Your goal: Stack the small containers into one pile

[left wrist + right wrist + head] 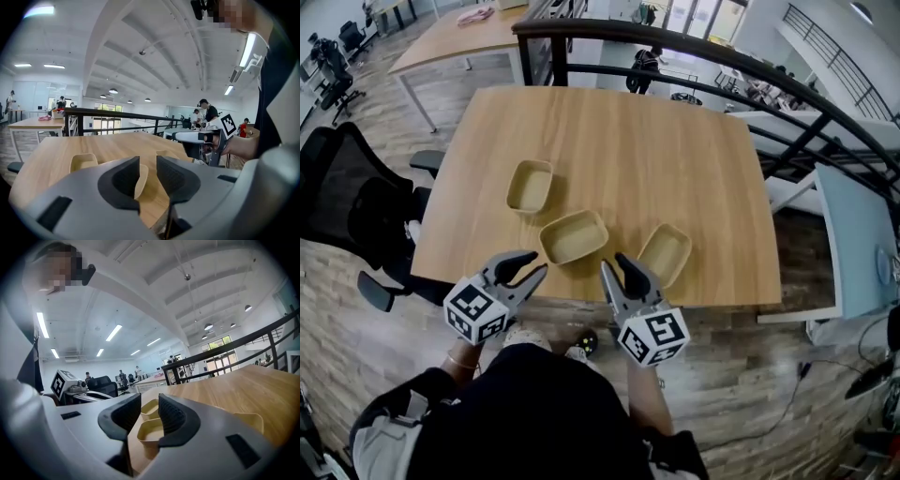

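Observation:
Three small tan containers lie empty and apart on the wooden table [609, 131]: a left one [530, 186], a middle one [574, 236] and a right one [665, 254]. My left gripper [536, 262] hovers at the table's front edge, just left of the middle container, jaws open and empty. My right gripper [614, 264] is at the same edge between the middle and right containers, also open and empty. In the left gripper view the middle container [140, 180] shows through the jaw gap. In the right gripper view the middle container [150, 432] sits just beyond the jaws.
A black office chair [347, 197] stands left of the table. A black railing [675, 47] curves behind it, and another wooden table [450, 37] stands at the back left. A pale desk [853, 244] is at the right.

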Tool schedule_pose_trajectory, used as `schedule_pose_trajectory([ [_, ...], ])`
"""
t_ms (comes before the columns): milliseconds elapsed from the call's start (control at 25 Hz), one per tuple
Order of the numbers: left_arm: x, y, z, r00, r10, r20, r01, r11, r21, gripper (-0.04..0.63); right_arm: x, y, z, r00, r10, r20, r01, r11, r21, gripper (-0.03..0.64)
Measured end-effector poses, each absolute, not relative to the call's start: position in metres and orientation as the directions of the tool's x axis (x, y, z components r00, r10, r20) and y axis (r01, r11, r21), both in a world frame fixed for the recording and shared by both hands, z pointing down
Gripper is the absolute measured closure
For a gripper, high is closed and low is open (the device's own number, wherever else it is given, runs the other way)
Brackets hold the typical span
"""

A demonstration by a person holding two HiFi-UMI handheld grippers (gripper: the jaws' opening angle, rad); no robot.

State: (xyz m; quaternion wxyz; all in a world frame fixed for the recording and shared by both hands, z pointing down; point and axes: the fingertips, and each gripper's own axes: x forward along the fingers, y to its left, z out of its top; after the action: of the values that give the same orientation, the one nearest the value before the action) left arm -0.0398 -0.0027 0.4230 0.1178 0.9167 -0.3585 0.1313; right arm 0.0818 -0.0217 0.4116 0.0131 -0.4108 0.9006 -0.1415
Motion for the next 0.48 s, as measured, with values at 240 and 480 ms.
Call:
schedule_pose_trajectory([
  [240,-0.066,-0.023,0.449,0.677,-0.642,0.36,-0.723,-0.672,0.163,0.474,0.08,-0.058,0.436,-0.638,-0.755,0.152,-0.755,0.576,-0.314,0.514],
  [480,-0.081,-0.057,0.481,0.682,-0.591,0.431,-0.708,-0.681,0.186,0.463,0.07,-0.089,0.456,-0.594,-0.772,0.226,-0.793,0.514,-0.328,0.507],
])
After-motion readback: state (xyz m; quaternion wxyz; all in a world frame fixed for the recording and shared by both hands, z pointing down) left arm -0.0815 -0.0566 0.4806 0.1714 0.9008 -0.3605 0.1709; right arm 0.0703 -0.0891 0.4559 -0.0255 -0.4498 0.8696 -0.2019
